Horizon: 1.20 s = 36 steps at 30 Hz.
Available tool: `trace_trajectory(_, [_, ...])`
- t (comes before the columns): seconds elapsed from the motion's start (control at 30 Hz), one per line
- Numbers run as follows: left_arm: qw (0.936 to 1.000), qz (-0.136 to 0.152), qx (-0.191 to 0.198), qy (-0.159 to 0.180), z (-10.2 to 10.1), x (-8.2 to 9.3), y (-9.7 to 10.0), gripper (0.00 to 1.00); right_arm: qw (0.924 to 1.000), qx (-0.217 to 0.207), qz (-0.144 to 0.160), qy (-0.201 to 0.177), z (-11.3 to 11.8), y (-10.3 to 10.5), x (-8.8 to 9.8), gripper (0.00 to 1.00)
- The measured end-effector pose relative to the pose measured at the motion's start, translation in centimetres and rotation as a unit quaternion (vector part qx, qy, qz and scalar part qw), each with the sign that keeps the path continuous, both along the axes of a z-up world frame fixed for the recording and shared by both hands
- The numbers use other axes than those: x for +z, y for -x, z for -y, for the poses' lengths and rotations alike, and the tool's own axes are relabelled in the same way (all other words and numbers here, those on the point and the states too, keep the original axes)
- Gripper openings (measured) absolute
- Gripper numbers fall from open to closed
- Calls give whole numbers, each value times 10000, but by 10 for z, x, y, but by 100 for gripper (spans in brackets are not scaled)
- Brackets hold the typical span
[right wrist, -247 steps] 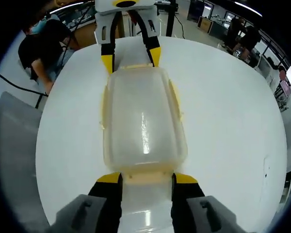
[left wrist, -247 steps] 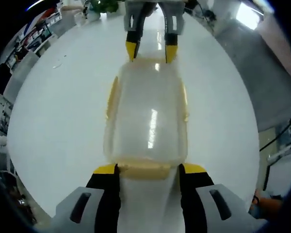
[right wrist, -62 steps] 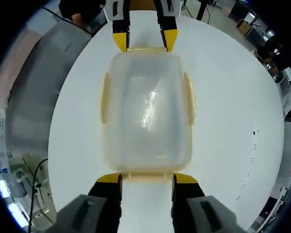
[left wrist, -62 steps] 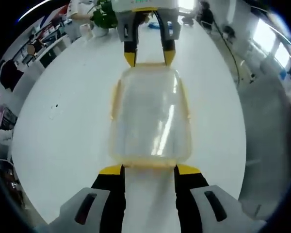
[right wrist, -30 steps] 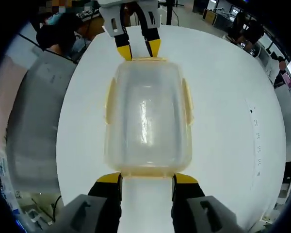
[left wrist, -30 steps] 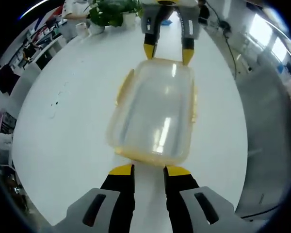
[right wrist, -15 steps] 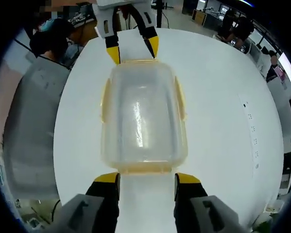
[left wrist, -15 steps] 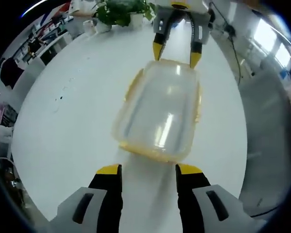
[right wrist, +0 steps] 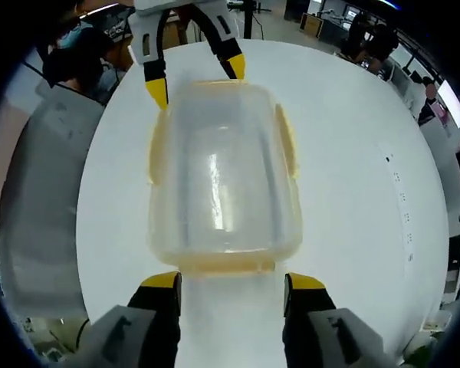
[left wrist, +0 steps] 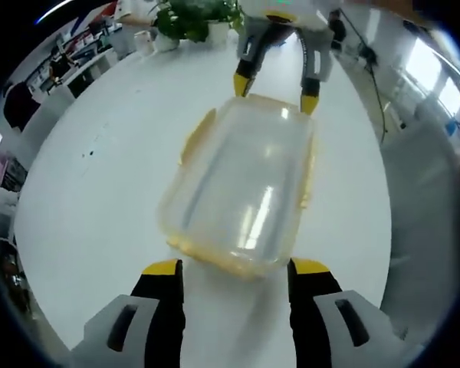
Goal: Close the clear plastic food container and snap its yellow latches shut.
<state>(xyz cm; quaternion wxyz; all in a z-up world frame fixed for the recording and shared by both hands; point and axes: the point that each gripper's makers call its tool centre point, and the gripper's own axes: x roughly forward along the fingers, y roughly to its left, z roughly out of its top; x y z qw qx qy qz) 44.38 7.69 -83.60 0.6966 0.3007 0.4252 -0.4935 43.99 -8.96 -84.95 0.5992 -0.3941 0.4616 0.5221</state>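
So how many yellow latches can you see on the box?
4 on the clear food container: one on each long side, one at each short end. None seems hidden.

Right gripper (right wrist: 231, 284) is standing with jaws apart at the near end of the container (right wrist: 221, 180), which is lying lid-on upon the white table (right wrist: 360, 161). Yellow latches (right wrist: 286, 138) are showing along both long sides. Left gripper (right wrist: 190, 73) is straddling the far end, jaws spread.

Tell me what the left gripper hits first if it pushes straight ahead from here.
Probably the near end of the clear food container, at its yellow end latch, straight ahead of the left gripper's open jaws.
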Motion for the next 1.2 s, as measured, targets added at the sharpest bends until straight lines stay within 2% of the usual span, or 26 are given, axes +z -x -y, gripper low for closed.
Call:
trace_trajectory(0.1, [9999,-32,131,27,1,-1,0,51,10000,22,-3,-9,0,1,-2,53])
trace_trajectory(0.23, [9996,-106,245,72,3,-1,2,46,9999,-1,50,-116,-4,0,-3,52])
trace_trajectory(0.37, [9994,-99,329,96,4,1,3,43,9998,74,-131,-99,-5,6,-3,43])
trace_trajectory(0.47, [9993,-94,349,94,4,1,3,43,9996,-1,-221,-148,-6,6,-2,43])
trace_trajectory(0.67, [9991,-94,396,146,3,5,4,40,9998,-38,-127,-170,-3,2,4,43])
trace_trajectory(0.93, [9992,-53,374,118,2,6,3,39,9998,126,49,-123,-3,-6,13,42])
trace_trajectory(1.1, [9993,-24,346,105,1,7,2,41,9997,211,128,-92,-2,-8,15,42])
trace_trajectory(1.2, [9995,-3,285,99,0,8,1,45,9994,298,142,-74,-2,-6,15,47])
